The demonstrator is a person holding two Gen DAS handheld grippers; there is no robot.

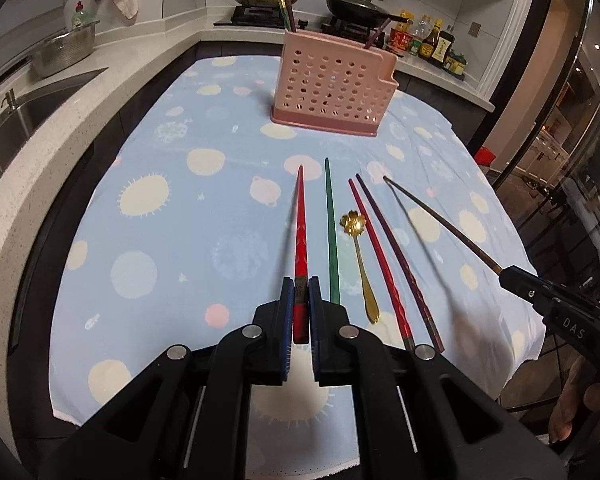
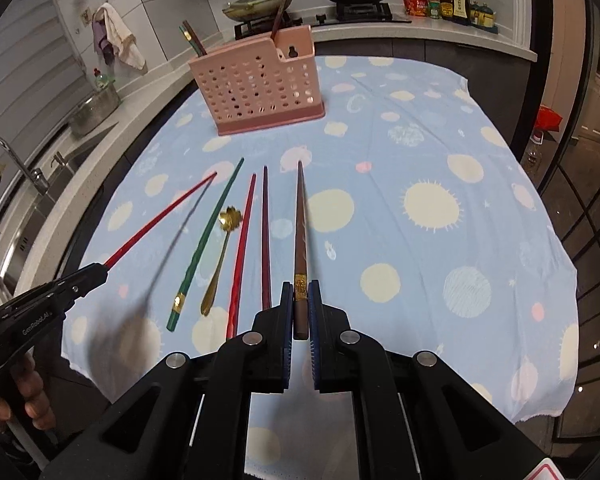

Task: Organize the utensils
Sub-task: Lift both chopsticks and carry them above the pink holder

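On tablecloth (image 1: 160,160), pink holder (image 1: 328,84) contains chopsticks (image 1: 286,10).

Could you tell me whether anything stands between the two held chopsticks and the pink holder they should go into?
Nothing visible does. The left gripper holds a red chopstick, the right gripper a brown chopstick, both lifted off the cloth; only bare cloth lies before the pink holder.

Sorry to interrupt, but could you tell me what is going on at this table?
A person is sorting utensils with two handheld grippers. The left gripper is shut on a red chopstick, and the right gripper is shut on a brown chopstick; both are held above the tablecloth. A green chopstick, a gold spoon and two more chopsticks lie on the cloth. The pink holder already has a few chopsticks in it.
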